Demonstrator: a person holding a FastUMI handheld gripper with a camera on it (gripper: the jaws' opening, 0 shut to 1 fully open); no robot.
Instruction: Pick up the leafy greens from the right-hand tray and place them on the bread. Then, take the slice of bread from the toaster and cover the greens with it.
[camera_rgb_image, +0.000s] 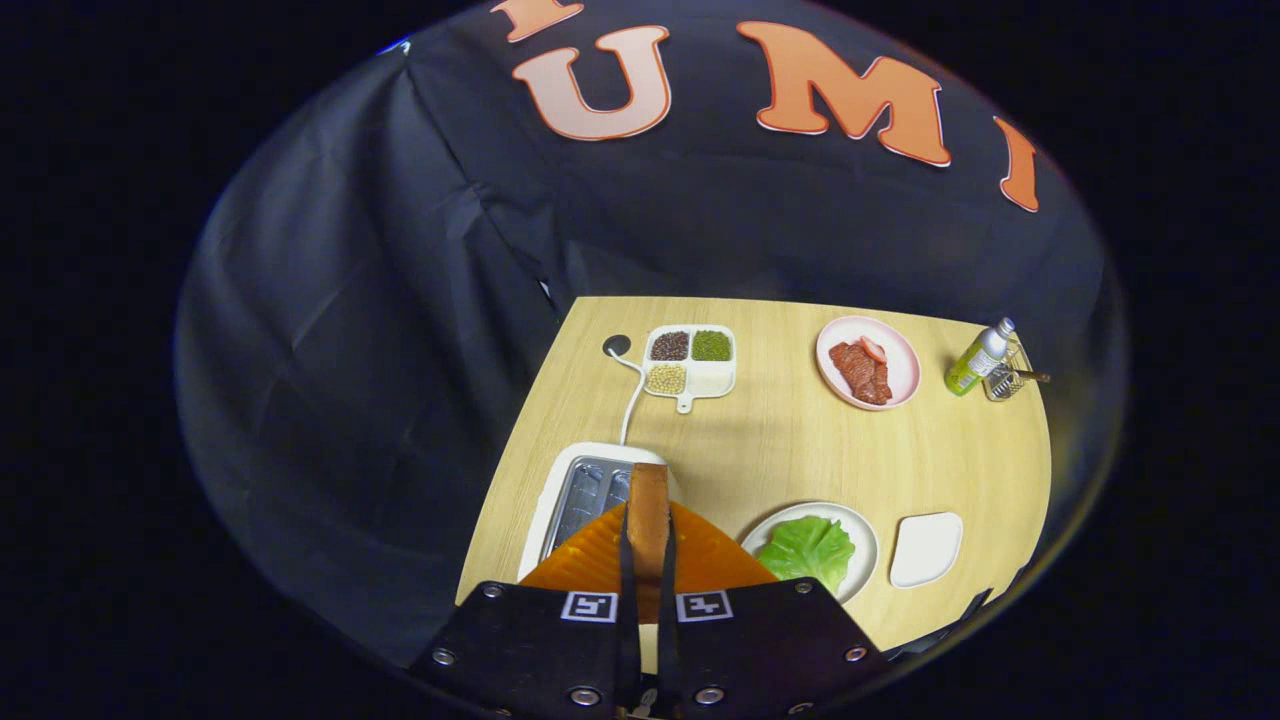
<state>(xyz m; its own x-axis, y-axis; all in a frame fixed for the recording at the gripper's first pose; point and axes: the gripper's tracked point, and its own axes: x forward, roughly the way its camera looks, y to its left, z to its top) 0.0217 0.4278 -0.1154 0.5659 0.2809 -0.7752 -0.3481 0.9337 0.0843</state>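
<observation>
The toaster (585, 490) sits at the left, just beyond the gripper (648, 560), whose fingers are clamped on the edges of a bread slice (649, 505), light, stiff, crumbly and best held gently, while the greens (808, 550) lie on the plate (860, 535) to the right.

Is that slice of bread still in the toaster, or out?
Out: the bread slice stands edge-on, clamped between the gripper fingers, lifted above the toaster.

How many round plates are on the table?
2. A pink plate with red meat sits far across the table, beside a bottle. A white plate with leafy greens sits just right of the gripper, shut on a bread slice.
</observation>
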